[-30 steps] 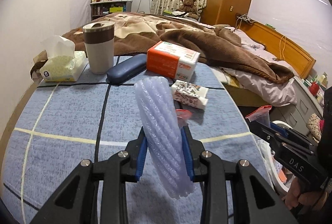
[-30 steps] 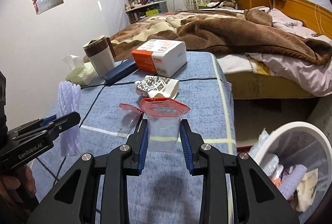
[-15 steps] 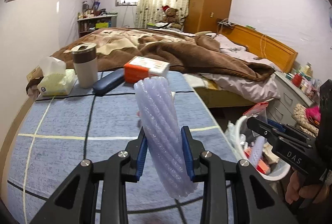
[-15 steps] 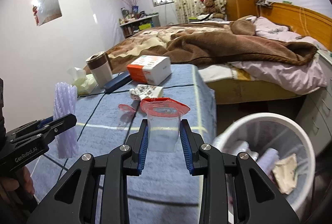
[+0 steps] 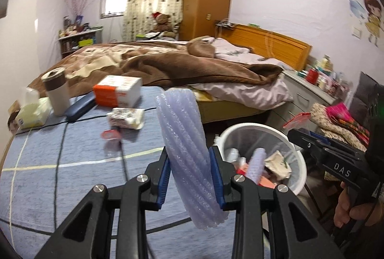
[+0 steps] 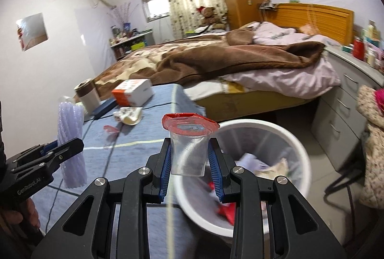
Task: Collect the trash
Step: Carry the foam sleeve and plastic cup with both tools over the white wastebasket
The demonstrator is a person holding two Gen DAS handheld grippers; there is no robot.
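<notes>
Both hand-held grippers swung from blue tablecloth (image 5: 48,187) toward white bin (image 6: 283,129), clamping bubble-wrap roll (image 5: 187,158) and cup (image 6: 188,153).

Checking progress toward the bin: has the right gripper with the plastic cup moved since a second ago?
Yes. The right gripper, shut on the plastic cup, has swung from over the blue table toward the white trash bin.

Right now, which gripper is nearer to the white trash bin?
Right. The right gripper, holding a clear cup, is at the white trash bin's rim. The left gripper, holding a bubble-wrap roll, hangs back over the blue table.
</notes>
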